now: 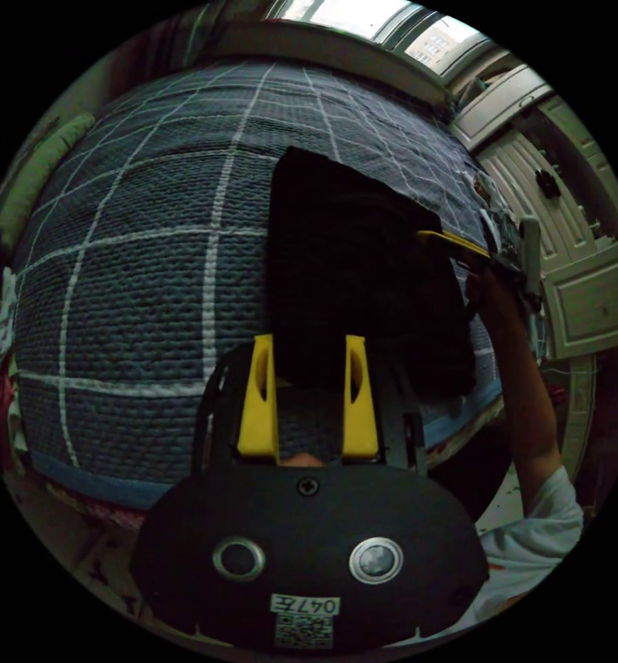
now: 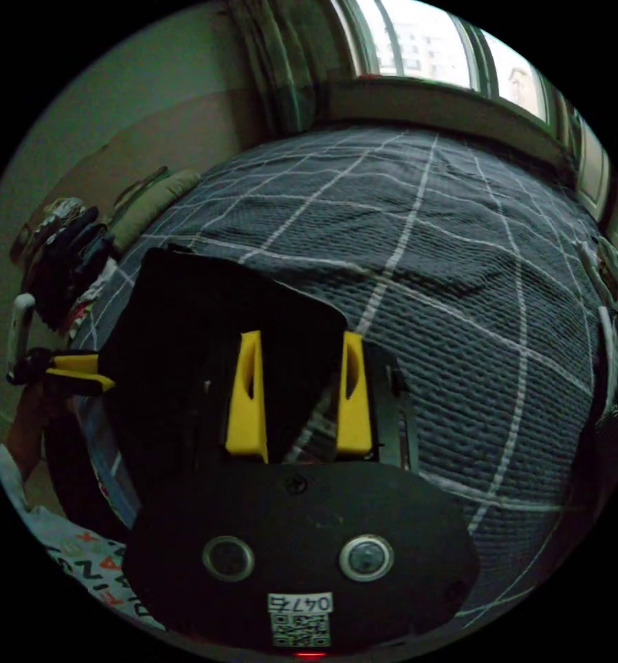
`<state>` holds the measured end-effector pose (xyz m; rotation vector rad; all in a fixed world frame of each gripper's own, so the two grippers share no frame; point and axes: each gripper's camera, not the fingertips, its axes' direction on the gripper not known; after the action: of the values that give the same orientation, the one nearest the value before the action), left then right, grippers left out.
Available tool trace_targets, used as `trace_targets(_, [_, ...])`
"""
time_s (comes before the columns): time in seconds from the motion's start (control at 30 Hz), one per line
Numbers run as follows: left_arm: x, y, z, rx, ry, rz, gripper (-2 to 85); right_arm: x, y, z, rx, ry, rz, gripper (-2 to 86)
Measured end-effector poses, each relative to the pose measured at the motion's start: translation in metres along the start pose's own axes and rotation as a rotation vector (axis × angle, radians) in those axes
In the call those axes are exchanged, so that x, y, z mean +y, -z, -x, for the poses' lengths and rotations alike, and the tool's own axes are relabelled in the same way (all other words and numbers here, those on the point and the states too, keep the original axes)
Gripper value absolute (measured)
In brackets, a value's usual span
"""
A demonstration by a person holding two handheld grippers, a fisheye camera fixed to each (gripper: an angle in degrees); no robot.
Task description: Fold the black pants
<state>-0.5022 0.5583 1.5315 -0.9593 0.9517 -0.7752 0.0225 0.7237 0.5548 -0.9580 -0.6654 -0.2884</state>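
Black pants lie folded into a compact stack near the bed's edge, on its checked quilt. They look soft and limp, fairly light, likely to sag unless taken by an edge or corner through all layers. Left gripper hovers at the stack's near edge, fingers parted, clamping nothing. Right gripper also stands open above the pants, apparently gripping nothing.
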Motion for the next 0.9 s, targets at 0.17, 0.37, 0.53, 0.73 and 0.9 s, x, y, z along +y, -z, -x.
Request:
trace_targets(0.17, [0.021, 0.052, 0.023, 0.093, 0.020, -0.028, 10.8, -0.008, -0.005, 0.085, 0.119, 0.119, -0.026, 3.1])
trace_targets(0.37, [0.047, 0.148, 0.030, 0.099, -0.073, -0.093, 4.6, -0.017, 0.013, 0.198, 0.298, 0.298, -0.129, 1.5])
trace_targets(0.53, [0.076, 0.238, 0.034, 0.079, -0.132, -0.146, 4.1, -0.030, 0.041, 0.292, 0.332, 0.412, -0.181, 1.3])
trace_targets(0.73, [0.141, 0.384, 0.062, 0.072, -0.171, -0.284, 4.4, -0.043, 0.085, 0.427, 0.372, 0.571, -0.297, 1.1])
trace_targets(0.9, [0.232, 0.549, 0.112, -0.031, -0.158, -0.487, 4.6, -0.070, 0.127, 0.556, 0.281, 0.711, -0.439, 1.2])
